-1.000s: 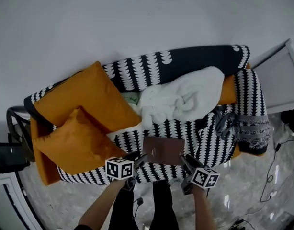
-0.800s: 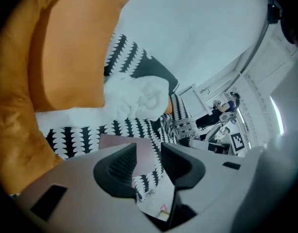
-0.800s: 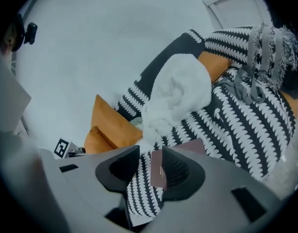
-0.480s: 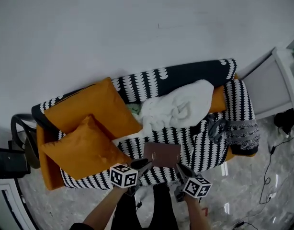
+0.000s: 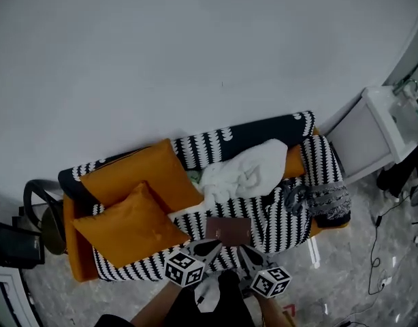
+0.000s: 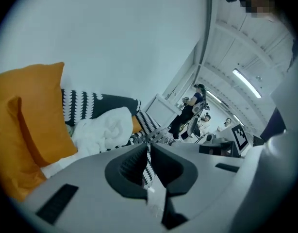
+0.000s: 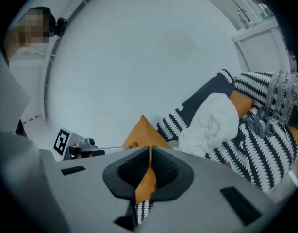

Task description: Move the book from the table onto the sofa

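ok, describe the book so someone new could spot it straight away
Start at the sofa with the black-and-white patterned cover. Near the front edge of its seat, just in front of the white blanket and to the right of the orange cushions, lies the book. It is the only flat, dark brown rectangle there; everything around it is soft fabric.

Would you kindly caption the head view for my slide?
Book on the sofa, near orange cushions and a white blanket.
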The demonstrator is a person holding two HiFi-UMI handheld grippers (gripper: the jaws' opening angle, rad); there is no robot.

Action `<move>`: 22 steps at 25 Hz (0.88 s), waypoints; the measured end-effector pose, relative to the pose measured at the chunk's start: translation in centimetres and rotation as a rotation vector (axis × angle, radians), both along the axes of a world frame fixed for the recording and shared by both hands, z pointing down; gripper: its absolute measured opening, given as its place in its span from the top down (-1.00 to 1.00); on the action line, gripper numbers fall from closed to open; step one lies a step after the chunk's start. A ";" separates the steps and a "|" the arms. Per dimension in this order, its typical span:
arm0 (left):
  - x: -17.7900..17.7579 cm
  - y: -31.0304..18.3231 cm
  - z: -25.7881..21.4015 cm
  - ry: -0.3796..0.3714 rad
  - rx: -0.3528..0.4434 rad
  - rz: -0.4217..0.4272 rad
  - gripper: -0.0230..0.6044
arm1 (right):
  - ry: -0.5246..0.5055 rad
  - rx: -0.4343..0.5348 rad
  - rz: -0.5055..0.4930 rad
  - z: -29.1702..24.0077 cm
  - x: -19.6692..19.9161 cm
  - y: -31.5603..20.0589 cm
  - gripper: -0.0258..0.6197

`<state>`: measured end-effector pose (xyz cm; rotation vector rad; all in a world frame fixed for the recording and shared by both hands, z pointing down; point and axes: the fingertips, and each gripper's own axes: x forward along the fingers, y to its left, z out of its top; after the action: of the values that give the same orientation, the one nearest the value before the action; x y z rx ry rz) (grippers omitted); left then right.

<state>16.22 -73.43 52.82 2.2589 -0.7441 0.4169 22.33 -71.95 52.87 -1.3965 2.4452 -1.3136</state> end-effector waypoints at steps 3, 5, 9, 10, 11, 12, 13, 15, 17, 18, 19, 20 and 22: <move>0.2 0.7 -3.2 0.000 0.104 0.047 0.86 | 0.003 0.050 0.024 -3.2 -0.6 0.7 0.84; 0.2 0.8 -5.6 0.008 0.180 0.064 0.88 | 0.024 0.102 0.033 -5.6 -1.0 1.0 0.84; 0.1 1.2 -10.7 0.059 0.300 0.056 0.88 | 0.081 0.231 0.042 -10.3 -1.5 2.0 0.85; 0.0 1.3 -11.9 0.069 0.324 0.055 0.88 | 0.093 0.260 0.044 -11.3 -1.6 2.2 0.85; 0.0 1.5 -13.0 0.078 0.346 0.056 0.88 | 0.106 0.288 0.045 -12.3 -1.6 2.4 0.85; -0.1 1.7 -14.0 0.087 0.367 0.059 0.88 | 0.121 0.317 0.046 -13.3 -1.7 2.5 0.85; -0.2 2.0 -14.9 0.093 0.388 0.063 0.88 | 0.138 0.347 0.045 -14.1 -1.9 2.7 0.85; -0.2 2.5 -16.3 0.102 0.430 0.074 0.88 | 0.170 0.410 0.039 -15.8 -2.2 3.1 0.85; -0.3 2.9 -17.4 0.113 0.466 0.083 0.88 | 0.195 0.463 0.031 -17.1 -2.8 3.4 0.85; -0.4 3.0 -17.8 0.122 0.480 0.085 0.88 | 0.202 0.482 0.029 -17.6 -3.0 3.5 0.85; -0.5 3.2 -18.3 0.131 0.493 0.086 0.88 | 0.206 0.498 0.029 -18.1 -3.3 3.6 0.85; -0.5 3.3 -18.6 0.138 0.503 0.086 0.88 | 0.209 0.512 0.032 -18.5 -3.5 3.7 0.85; -0.7 3.4 -19.1 0.148 0.516 0.087 0.88 | 0.218 0.534 0.041 -19.1 -3.6 3.8 0.85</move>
<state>15.52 -70.02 33.74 2.7746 -0.7386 0.0969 18.69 -68.11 33.82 -1.4774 2.5999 -0.4526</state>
